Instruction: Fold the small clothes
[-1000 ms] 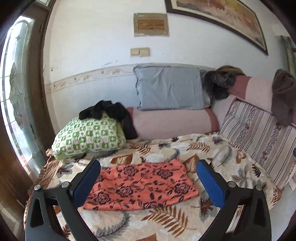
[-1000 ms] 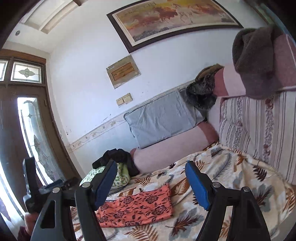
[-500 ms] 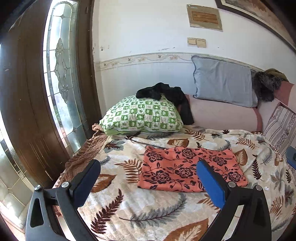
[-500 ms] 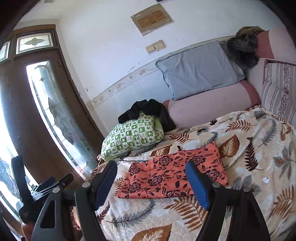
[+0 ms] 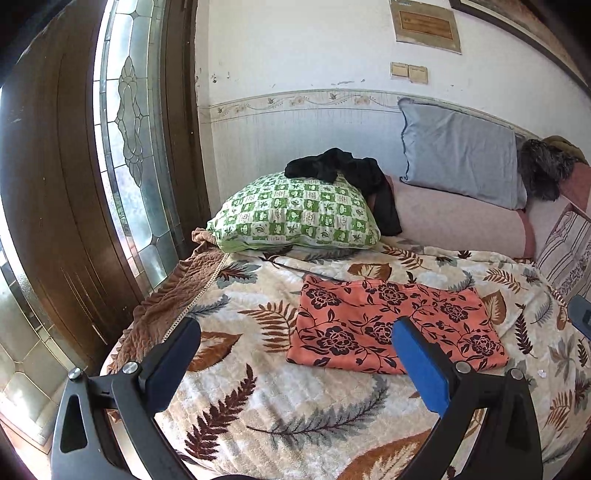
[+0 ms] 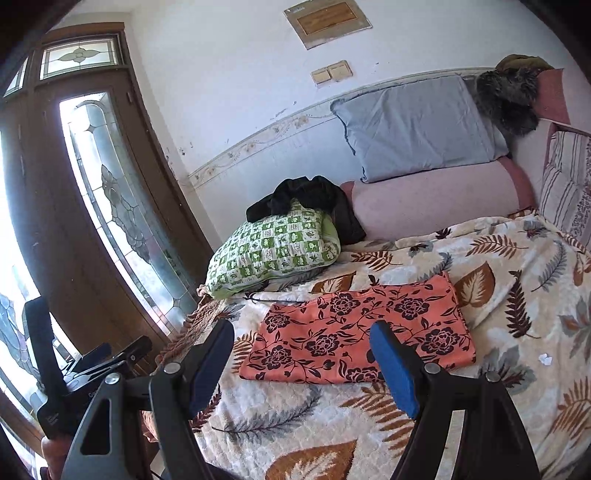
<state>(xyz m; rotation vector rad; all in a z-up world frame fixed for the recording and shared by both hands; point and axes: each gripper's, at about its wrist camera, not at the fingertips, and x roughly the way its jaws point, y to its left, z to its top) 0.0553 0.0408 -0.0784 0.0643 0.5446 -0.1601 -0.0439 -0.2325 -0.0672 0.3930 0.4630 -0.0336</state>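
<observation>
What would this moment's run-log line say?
stage: approach | left gripper: jaws open, empty | right gripper: jaws open, empty | orange floral cloth: flat on leaf-print blanket, untouched

pillows: 2 | orange garment: 1 | black garment: 1 | bolster: 1

Framed picture cropped at top edge, striped cushion cut at right edge

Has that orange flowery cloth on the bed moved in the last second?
No. The orange cloth lies in the same spot on the leaf-print blanket, below the green pillow; only the cameras swung.
</observation>
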